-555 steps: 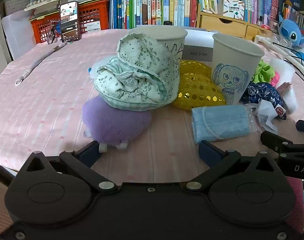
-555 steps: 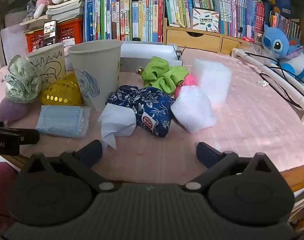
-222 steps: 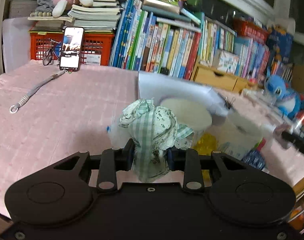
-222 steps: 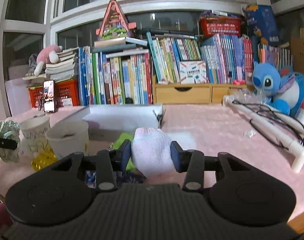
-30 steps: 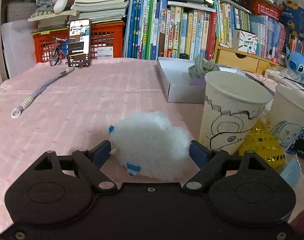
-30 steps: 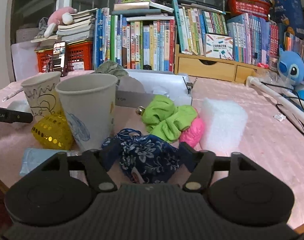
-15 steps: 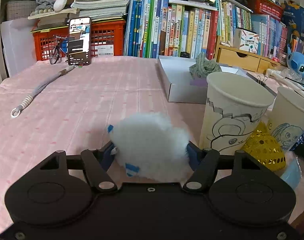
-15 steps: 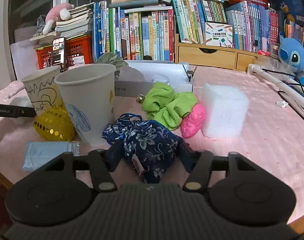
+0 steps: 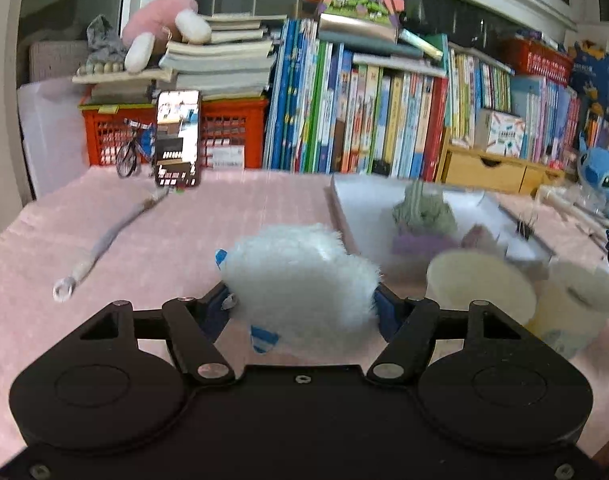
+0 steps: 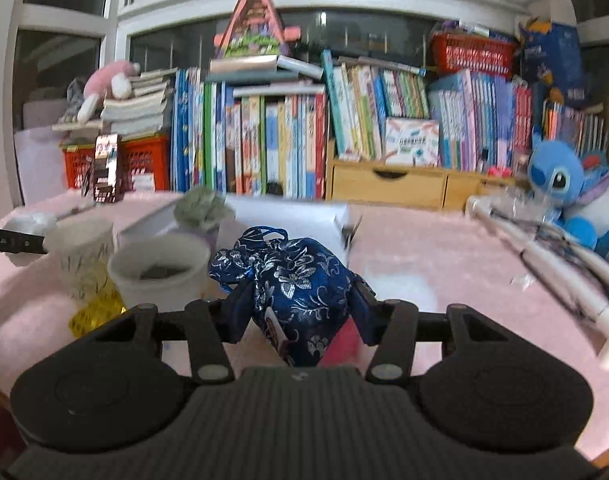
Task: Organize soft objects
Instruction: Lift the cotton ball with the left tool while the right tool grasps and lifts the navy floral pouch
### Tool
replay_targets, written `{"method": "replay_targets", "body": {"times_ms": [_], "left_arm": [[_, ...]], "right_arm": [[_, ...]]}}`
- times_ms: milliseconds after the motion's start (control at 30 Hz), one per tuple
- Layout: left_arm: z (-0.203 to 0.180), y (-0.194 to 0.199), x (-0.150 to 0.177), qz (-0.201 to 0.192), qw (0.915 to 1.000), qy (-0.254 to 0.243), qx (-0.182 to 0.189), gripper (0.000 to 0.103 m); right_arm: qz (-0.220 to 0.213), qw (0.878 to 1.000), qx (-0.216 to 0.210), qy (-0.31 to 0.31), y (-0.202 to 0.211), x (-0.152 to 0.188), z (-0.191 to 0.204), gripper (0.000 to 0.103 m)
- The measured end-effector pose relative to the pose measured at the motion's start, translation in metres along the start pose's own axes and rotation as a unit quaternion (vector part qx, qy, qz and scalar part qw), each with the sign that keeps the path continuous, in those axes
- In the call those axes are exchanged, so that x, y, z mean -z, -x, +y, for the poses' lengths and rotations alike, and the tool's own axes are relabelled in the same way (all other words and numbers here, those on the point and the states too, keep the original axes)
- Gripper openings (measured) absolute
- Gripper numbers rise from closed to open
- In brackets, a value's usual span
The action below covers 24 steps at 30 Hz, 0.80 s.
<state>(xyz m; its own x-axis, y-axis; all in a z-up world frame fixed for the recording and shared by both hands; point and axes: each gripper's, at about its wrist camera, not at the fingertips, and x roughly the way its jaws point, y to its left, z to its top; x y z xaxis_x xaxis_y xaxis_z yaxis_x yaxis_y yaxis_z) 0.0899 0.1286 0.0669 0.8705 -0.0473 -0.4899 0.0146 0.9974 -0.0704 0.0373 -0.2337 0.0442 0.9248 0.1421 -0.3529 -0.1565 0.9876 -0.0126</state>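
Since a moment ago both loads raised off the surface (image 9: 264, 208): left gripper (image 9: 302, 308) clamps white fluffy toy (image 9: 300, 280), right gripper (image 10: 300, 306) clamps blue floral pouch (image 10: 292, 276); white box (image 9: 368, 204) holds several pieces, others remain outside.

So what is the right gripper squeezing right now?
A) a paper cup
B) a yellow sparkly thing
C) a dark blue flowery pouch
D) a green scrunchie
C: in the right wrist view the right gripper has its fingers closed against both sides of the dark blue flowery pouch, which is lifted above the pink table.
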Motion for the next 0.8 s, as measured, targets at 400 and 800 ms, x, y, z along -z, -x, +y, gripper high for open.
{"method": "replay_targets", "body": {"times_ms": [400, 800], "left_arm": [[-0.038, -0.04, -0.087, 0.004, 0.9973, -0.02, 0.07, 0.068], [-0.078, -0.17, -0.146, 0.12, 0.9843, 0.031, 0.126, 0.068]], "right_arm": [[0.005, 0.999, -0.031, 0.01, -0.053, -0.069, -0.02, 0.056], [0.104, 0.992, -0.066, 0.011, -0.161, -0.1, -0.026, 0.056]]}}
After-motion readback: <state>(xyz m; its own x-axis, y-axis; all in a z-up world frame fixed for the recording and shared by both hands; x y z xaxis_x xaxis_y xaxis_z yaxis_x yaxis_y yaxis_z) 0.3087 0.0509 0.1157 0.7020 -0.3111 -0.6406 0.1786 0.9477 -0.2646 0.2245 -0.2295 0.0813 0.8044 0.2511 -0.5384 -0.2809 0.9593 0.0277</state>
